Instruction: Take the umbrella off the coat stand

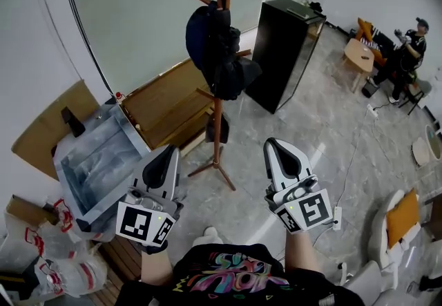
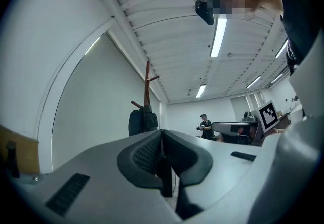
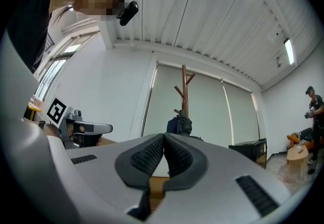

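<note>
I see a person holding two grey grippers out in front, and both point at a tall brown wooden coat stand (image 1: 219, 101) that stands on the shiny grey floor (image 1: 304, 132). The left gripper (image 1: 170, 153) has its two fingers pressed tight together with nothing between them. The right gripper (image 1: 271, 144) is closed the same way and holds nothing too. Both are well apart from the stand. A bunch of dark blue and black things (image 1: 215, 49) hangs on the upper pegs, and a smaller dark thing (image 1: 217, 128) hangs lower down beside the pole. The umbrella is in neither gripper, and I cannot tell which of those dark things it is. A black box-shaped cabinet (image 1: 283, 49) stands to the right of the stand. Flat brown wooden boards (image 1: 162, 104) lean on the wall to the left, next to an open grey metal box (image 1: 97, 159). Another person in dark clothes (image 1: 407, 45) sits far off in the corner.
</note>
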Tool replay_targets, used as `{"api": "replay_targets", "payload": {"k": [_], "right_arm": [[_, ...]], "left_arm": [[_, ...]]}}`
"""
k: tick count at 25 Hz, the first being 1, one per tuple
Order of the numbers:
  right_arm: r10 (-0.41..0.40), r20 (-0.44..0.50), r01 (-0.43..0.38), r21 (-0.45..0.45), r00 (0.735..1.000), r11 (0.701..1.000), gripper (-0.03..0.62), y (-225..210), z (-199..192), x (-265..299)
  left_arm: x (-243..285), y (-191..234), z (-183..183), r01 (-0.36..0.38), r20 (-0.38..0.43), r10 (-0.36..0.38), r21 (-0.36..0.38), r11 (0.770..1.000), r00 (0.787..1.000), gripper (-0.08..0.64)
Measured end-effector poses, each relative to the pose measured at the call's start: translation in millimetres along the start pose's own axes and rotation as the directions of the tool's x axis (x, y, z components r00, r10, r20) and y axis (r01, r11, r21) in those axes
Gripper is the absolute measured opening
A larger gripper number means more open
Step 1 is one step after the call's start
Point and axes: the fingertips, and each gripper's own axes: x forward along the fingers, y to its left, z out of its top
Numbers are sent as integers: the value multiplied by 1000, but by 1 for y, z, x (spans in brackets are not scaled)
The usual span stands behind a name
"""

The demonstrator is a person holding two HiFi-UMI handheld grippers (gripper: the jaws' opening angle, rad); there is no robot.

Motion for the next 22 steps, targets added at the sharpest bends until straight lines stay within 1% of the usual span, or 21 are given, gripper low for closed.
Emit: {"api": "replay_targets", "payload": {"k": [6, 13, 17, 22], "right_arm": [[-31, -12, 31, -5, 999, 1000, 14, -5, -9, 47], [-32, -42, 33, 18, 999, 999, 14, -16, -27, 77], [-23, -45, 23, 14, 999, 1000, 14, -30, -35, 93], [18, -14, -18, 11, 1000, 1000, 14, -57, -34, 120]], "left_arm": [[26, 42, -14, 22, -25, -23, -21, 1000, 999, 31], [48, 60, -25, 42, -48, -44, -34, 999, 998, 31], [68, 68, -33, 33, -44, -35, -42, 999, 998, 31], [107, 73, -38, 20, -30, -21, -38, 999, 999, 31]]}}
